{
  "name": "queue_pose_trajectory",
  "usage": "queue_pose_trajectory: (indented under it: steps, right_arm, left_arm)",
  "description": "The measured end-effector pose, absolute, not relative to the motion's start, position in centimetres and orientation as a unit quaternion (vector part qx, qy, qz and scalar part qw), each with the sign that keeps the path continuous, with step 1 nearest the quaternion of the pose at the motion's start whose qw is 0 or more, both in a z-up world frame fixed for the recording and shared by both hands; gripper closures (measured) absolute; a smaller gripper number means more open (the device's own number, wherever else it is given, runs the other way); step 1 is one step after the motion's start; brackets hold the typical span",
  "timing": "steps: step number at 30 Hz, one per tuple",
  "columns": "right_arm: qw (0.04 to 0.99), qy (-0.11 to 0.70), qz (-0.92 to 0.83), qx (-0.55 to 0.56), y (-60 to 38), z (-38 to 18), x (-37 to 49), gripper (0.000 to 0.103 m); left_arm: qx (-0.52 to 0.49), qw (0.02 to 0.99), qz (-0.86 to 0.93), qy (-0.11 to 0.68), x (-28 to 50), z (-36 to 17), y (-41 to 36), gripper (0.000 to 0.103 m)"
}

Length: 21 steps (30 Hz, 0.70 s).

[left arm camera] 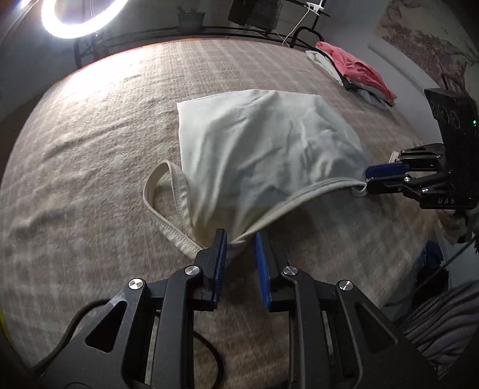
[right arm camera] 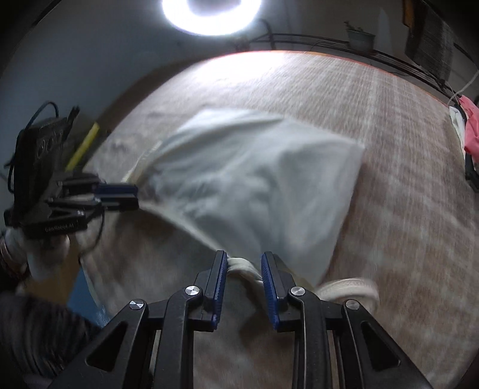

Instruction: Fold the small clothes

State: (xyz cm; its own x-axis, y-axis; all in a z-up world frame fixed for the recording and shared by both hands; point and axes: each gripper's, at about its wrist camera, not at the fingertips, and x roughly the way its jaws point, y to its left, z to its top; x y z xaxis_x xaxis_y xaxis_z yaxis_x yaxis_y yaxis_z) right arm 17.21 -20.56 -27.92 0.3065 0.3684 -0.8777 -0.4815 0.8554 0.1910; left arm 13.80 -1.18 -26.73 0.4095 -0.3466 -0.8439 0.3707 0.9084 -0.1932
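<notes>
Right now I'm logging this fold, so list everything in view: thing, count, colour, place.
top: one, off-white, spread on the blanket, near edge lifted between the two tongs
blanket: one, beige checked, covers the whole work surface
clothes pile: one, pink on top of white, grey and dark pieces, far right corner of the blanket
ring light: one, white, lit, beyond the far edge
plant pot: one, greyish, on the rail behind the blanket
left tongs: one, black with blue pads, pinching the top's near hem by a strap
right tongs: one, black with blue pads, closed on the top's other strap
gloved hand: one, white glove, holding the left tongs
</notes>
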Motion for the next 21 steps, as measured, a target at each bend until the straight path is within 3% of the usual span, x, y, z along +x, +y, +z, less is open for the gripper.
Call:
queue_pose_trajectory:
  steps: [4, 10, 18, 21]
  right_arm:
    - [0.804, 0.521, 0.279, -0.068, -21.4, -27.0, 14.9, 0.079]
    - [0.837, 0.477, 0.27, -0.003, -23.8, -24.4, 15.4, 0.079]
    - [0.862, 0.45, 0.234, 0.027, -22.7, -24.8, 20.7, 0.076]
    - [0.854, 0.467, 0.227, 0.033, -22.2, -26.3, 22.4, 0.076]
  left_arm:
    - [-0.011, 0.853, -0.22, 0.473, 12.6, -24.2, -0.2, 0.084]
    - [-0.007, 0.877, -0.196, 0.438, 14.2, -22.3, -0.3, 0.084]
    - [-0.008, 0.886, -0.162, 0.434, 18.9, -24.7, -2.6, 0.084]
    - [-0.002, 0.87, -0.16, 0.467, 20.1, -27.1, -3.0, 0.084]
